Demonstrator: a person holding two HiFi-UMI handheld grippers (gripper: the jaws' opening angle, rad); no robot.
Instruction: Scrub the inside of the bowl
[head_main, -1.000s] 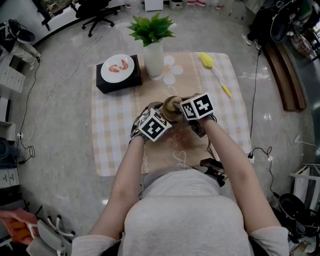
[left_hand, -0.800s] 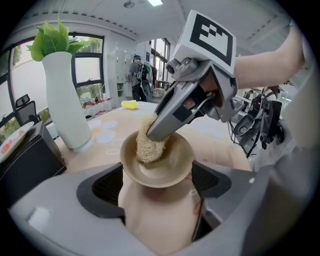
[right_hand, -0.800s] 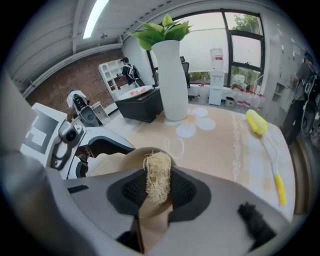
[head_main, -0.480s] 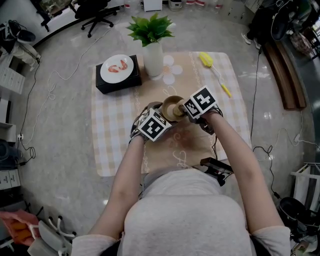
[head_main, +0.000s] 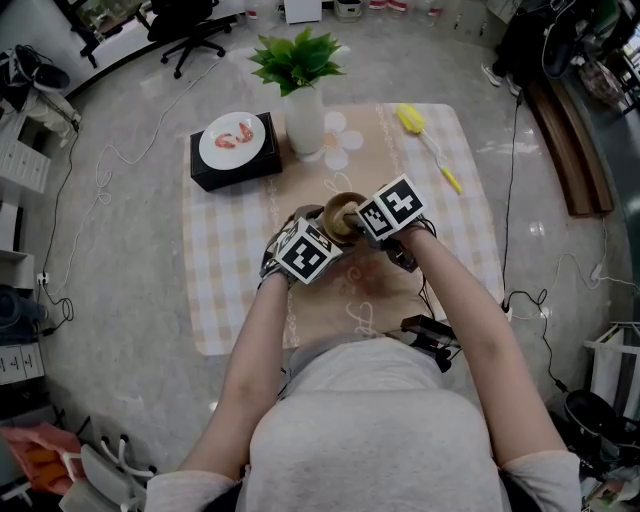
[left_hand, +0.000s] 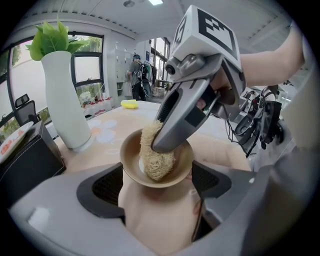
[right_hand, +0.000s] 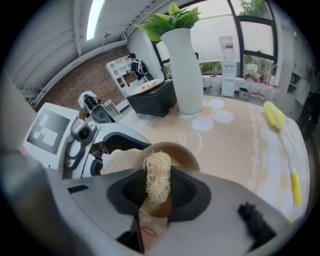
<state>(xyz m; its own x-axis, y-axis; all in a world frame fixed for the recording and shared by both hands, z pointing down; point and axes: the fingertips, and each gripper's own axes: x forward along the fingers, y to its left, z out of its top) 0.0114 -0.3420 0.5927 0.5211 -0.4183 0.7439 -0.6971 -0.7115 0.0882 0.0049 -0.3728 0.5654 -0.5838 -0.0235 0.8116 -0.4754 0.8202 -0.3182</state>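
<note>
A small tan bowl (left_hand: 177, 170) sits tilted between the pads of my left gripper (left_hand: 157, 186), which is shut on its sides. In the head view the bowl (head_main: 340, 207) is at the middle of the table, between both grippers. My right gripper (right_hand: 157, 192) is shut on a pale fibrous scrubber (right_hand: 157, 177), and its tip reaches over the bowl's rim (right_hand: 186, 152). Seen from the left gripper view, the scrubber (left_hand: 152, 155) presses against the bowl's inner wall under the right gripper's grey jaws. The bowl's base is hidden.
A white vase with a green plant (head_main: 305, 115) stands just behind the bowl. A white plate of shrimp on a black box (head_main: 232, 140) is at the back left. A yellow long-handled brush (head_main: 430, 145) lies at the back right. A checked cloth (head_main: 220, 270) covers the table.
My right gripper has shifted a little right and then back left over the bowl with the scrubber. My left gripper and the bowl have stayed in place.
</note>
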